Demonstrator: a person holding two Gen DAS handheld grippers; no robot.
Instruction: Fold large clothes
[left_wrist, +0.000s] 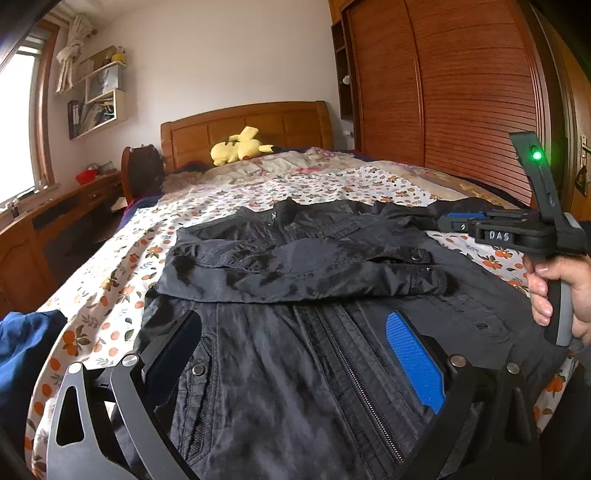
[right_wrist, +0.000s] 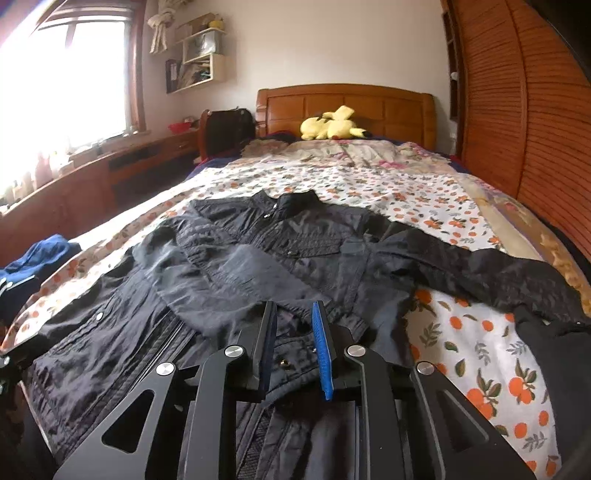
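where the jacket (right_wrist: 258, 266) lies — blue garment (left_wrist: 26, 350) beside, plush (right_wrist: 332, 125) beyond.

"DAS" in raised letters on the right claw (left_wrist: 448, 220) (black body, near its pivot).

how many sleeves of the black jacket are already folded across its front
1. One sleeve lies folded across the jacket chest. The other sleeve is spread out sideways on the bedsheet, not yet folded.
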